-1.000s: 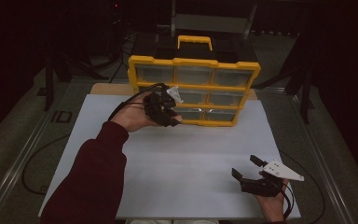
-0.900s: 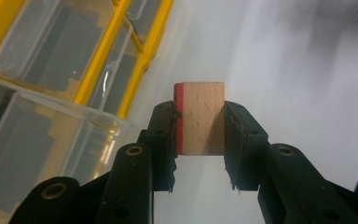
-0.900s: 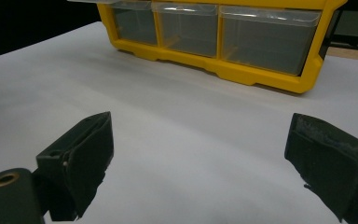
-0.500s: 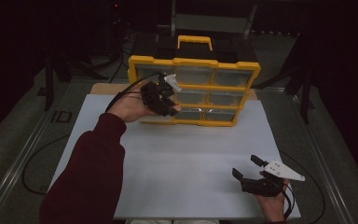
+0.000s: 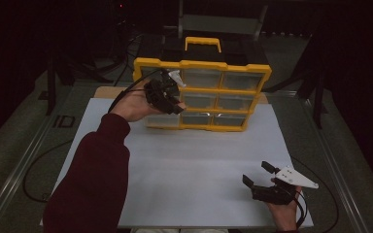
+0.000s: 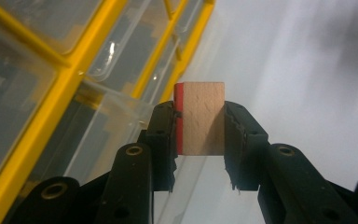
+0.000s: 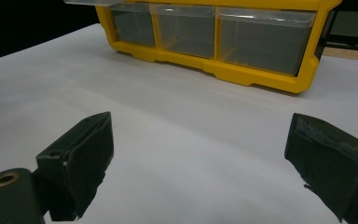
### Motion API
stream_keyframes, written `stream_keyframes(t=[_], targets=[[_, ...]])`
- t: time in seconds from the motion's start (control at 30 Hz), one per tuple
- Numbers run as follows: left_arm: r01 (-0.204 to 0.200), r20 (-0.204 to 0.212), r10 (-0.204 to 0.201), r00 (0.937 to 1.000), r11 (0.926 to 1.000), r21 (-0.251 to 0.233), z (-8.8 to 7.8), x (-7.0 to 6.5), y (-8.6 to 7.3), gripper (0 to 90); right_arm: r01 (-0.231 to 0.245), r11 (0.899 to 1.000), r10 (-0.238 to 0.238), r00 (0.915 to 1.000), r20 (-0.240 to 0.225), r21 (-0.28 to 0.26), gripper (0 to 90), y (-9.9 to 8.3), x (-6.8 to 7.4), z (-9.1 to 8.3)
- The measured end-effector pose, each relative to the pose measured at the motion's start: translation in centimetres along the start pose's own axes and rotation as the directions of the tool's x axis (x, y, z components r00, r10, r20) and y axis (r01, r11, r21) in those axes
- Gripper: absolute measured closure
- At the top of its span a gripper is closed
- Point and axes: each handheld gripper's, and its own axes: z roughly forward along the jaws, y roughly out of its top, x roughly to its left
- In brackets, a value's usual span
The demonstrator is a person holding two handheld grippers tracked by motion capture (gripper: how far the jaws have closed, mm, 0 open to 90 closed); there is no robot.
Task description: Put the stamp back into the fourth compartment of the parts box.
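Observation:
A small wooden block with one red face sits clamped between the jaws of my left gripper. In the high view that left gripper is raised in front of the left column of a yellow drawer cabinet with clear drawers, close to a drawer that is pulled out a little at the lower left. My right gripper rests low on the white sheet at the front right, jaws wide apart and empty. The right gripper view looks past its jaws to the cabinet's bottom row.
The white sheet covers the table between cabinet and front edge. A black case with a yellow handle stands behind the cabinet. Cables trail off the left side of the table. Metal rails edge the table left and right.
My left hand has lifted the block up and slightly right along the cabinet's left column. The right gripper has stayed put.

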Motion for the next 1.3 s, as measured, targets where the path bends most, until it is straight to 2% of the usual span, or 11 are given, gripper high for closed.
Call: stream_keyframes(t=[0.37, 0.57, 0.6, 0.67, 0.8, 1.3], targets=[[0.035, -0.042, -0.035, 0.9985, 0.9994, 0.001, -0.2, 0.8, -0.2, 66.6, 0.001, 1.0, -0.001, 1.0, -0.001, -0.001, 7.8, 0.0, 0.0, 0.0], [0.061, -0.055, -0.06, 0.9967, 0.998, 0.016, -0.1, 1.3, -0.2, 66.6, 0.0, 1.0, 0.0, 1.0, 0.0, -0.007, 7.8, 0.0, 0.0, -0.1], [0.074, -0.061, -0.073, 0.9954, 0.9971, 0.016, 0.1, 1.4, -0.3, 66.6, 0.0, 1.0, 0.0, 1.0, 0.001, -0.007, 7.8, 0.0, -0.1, -0.1], [0.076, -0.066, -0.073, 0.9951, 0.9965, 0.035, 0.3, 1.5, -0.3, 66.6, -0.002, 1.0, 0.002, 1.0, 0.001, -0.008, 7.8, 0.0, -0.1, -0.1], [0.092, -0.071, -0.089, 0.9935, 0.995, 0.04, 0.5, 1.7, -0.3, 66.6, -0.003, 1.0, 0.003, 1.0, 0.004, -0.013, 7.8, 0.0, -0.1, -0.1], [0.112, -0.104, -0.104, 0.9891, 0.9906, 0.078, 1.0, 1.9, -0.3, 66.5, 0.001, 1.0, -0.001, 1.0, 0.002, -0.011, 7.8, 0.0, -0.1, -0.1]])
